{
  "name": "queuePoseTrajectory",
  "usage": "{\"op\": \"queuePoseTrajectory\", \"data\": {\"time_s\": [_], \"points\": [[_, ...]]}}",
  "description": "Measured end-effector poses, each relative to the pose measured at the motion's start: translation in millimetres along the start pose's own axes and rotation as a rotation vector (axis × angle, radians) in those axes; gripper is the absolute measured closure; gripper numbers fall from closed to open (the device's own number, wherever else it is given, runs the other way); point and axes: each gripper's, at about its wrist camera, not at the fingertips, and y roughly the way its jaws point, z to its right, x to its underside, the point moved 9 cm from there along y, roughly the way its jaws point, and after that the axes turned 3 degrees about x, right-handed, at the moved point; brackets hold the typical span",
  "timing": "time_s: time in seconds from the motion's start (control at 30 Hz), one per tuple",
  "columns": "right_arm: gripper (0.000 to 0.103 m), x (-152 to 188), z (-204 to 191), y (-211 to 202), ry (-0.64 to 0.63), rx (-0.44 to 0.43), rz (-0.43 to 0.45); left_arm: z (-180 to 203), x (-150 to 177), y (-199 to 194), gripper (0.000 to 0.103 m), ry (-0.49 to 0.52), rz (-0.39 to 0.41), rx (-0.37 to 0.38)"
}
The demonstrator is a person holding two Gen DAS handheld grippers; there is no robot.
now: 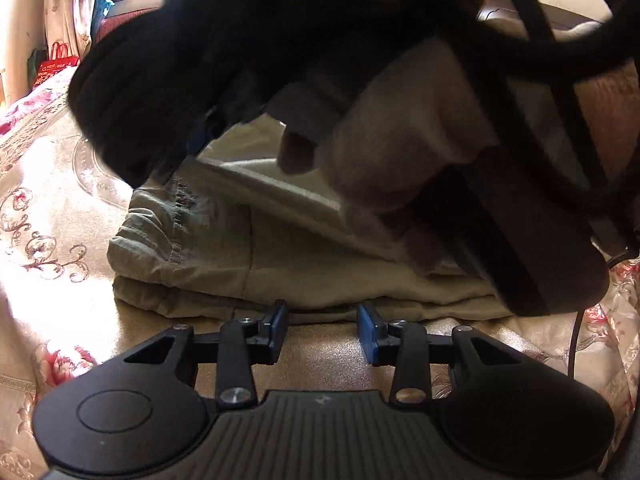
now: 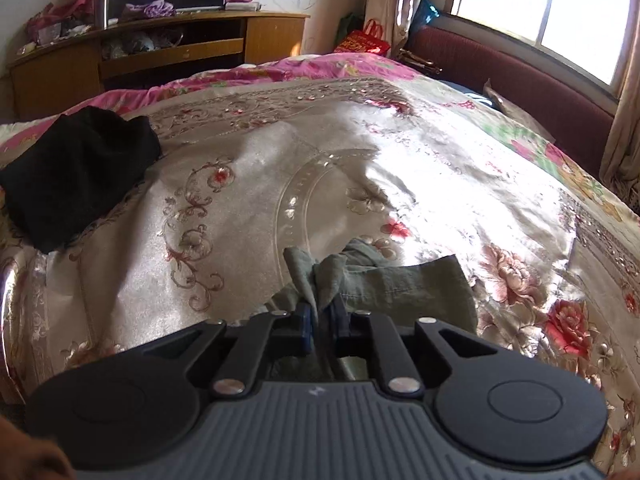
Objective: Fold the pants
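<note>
The khaki-green pants [image 1: 240, 256] lie folded in layers on the floral bedspread [image 1: 48, 208]. My left gripper [image 1: 322, 330] is open and empty, its blue-padded fingertips just short of the near folded edge. The other gripper's dark body [image 1: 208, 52] and the person's grey-sleeved hand [image 1: 400, 140] hang over the pants and hide their far part. In the right wrist view my right gripper [image 2: 320, 320] is shut on a bunched edge of the pants [image 2: 400, 280], lifted slightly above the bedspread [image 2: 240, 184].
A black garment [image 2: 76, 172] lies on the bed at the left. A wooden TV cabinet [image 2: 160, 52] stands beyond the bed's far end. A maroon padded bench [image 2: 520, 80] runs under the window at the right. A black cable [image 1: 572, 340] hangs at the right.
</note>
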Motion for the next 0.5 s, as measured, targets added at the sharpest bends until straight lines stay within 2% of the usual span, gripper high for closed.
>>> {"op": "queuePoseTrajectory", "data": {"time_s": [0.07,0.23,0.4,0.5], "points": [[0.083,4.9,-10.8,4.2,-0.02,-0.042,-0.01,1.1,1.0,0.0,0.049,0.01,-0.001,-0.002],[0.074,3.0,-1.5,-17.9,0.084,-0.125,0.041,7.0,2.7,0.7,0.045,0.043,-0.001,-0.016],[0.065,9.8,46.8,-51.5,0.132,-0.034,0.114,11.6,0.7,-8.2,0.045,0.04,0.044,-0.026],[0.064,14.4,82.5,-47.9,0.143,0.039,0.097,9.0,-9.6,-30.8,0.045,0.008,0.15,-0.047]]}}
